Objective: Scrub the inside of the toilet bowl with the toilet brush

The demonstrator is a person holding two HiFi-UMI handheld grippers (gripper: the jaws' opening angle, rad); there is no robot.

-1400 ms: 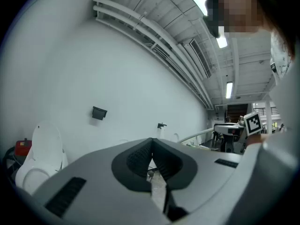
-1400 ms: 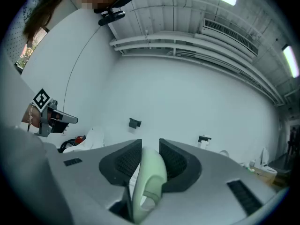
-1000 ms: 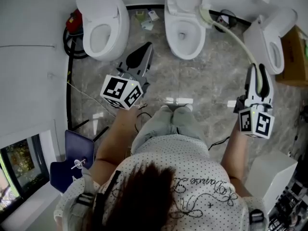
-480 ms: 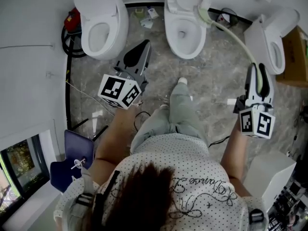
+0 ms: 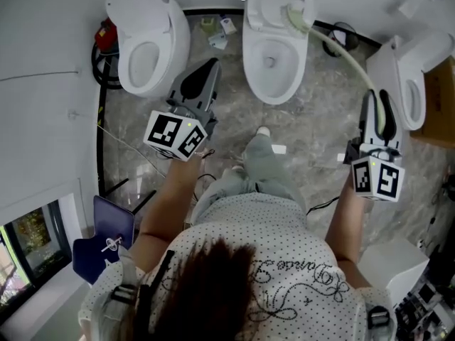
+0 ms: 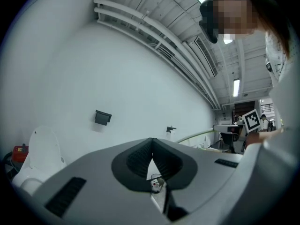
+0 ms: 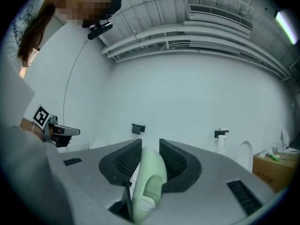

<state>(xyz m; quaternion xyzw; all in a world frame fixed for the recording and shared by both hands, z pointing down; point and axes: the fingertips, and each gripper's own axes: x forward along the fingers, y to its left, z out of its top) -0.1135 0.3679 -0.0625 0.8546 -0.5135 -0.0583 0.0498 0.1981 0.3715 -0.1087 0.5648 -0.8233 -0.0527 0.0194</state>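
The middle white toilet [image 5: 264,77] stands open at the top centre of the head view. A pale green toilet brush has its handle [image 5: 381,119] clamped in my right gripper [image 5: 377,99]. Its long curved shaft [image 5: 343,50] reaches up-left, and the brush head [image 5: 293,14] lies over the right side of the bowl's rim. In the right gripper view the green handle [image 7: 149,179] sits between the jaws of the right gripper [image 7: 150,150]. My left gripper [image 5: 211,68] hangs shut and empty between the left and middle toilets; the left gripper view shows the left gripper [image 6: 152,146] with its jaws pressed together.
A second toilet [image 5: 142,38] stands at the left and a third toilet [image 5: 407,73] at the right. A cardboard box [image 5: 439,91] sits far right. Small packets [image 5: 217,30] lie by the wall. A black hose and a red object [image 5: 106,30] are at the left. The person's foot [image 5: 263,132] is forward.
The person has stepped a foot forward toward the middle toilet. The brush head has shifted slightly left, further over the bowl. The left gripper stays shut and empty.
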